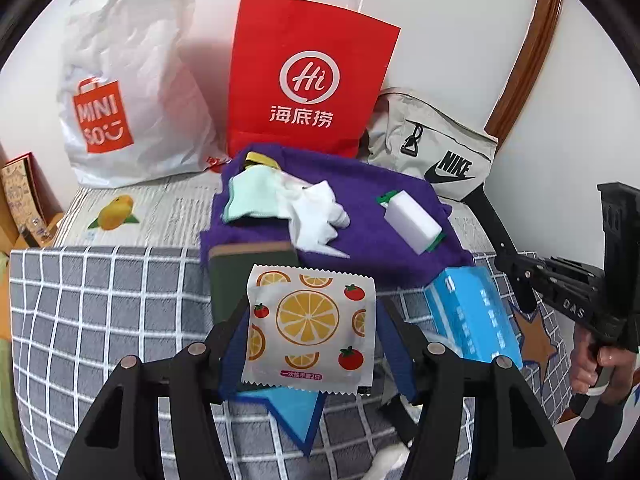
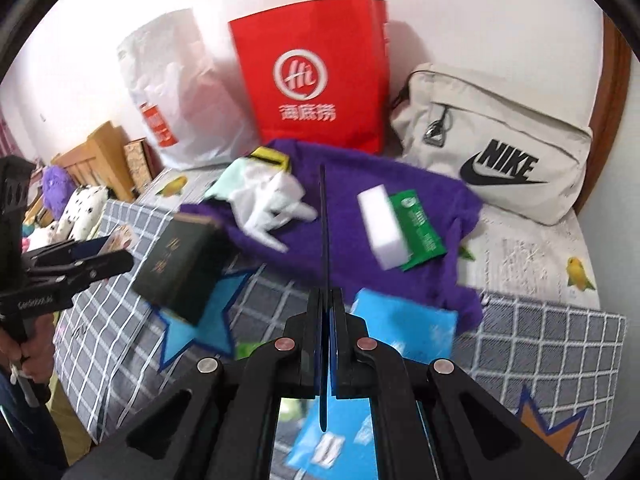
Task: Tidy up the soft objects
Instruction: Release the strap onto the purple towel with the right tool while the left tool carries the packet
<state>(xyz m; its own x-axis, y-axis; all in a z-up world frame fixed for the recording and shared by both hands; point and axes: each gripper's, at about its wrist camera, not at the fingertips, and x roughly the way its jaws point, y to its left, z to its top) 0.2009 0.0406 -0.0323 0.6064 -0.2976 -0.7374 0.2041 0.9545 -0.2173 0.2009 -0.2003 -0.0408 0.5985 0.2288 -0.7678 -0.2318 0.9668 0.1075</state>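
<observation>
Pinching the fruit-print glove packet [image 1: 310, 330] flat between my left gripper [image 1: 316, 344] pads to lift it clear, I carry it just short of the purple towel [image 1: 384, 248], while my right gripper [image 2: 326, 312], pressed together, grips a thin black sheet [image 2: 324, 216] edge-on.

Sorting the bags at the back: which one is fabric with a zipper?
The beige Nike bag, rightmost; the red paper bag has string handles and the white Miniso bag is crinkled plastic.

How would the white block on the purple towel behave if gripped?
The white block looks like sponge: probably light and squashy. Boxy and lying flat on the purple towel, it shouldn't roll. Its green wrapper sits loose, so it may slip off.
</observation>
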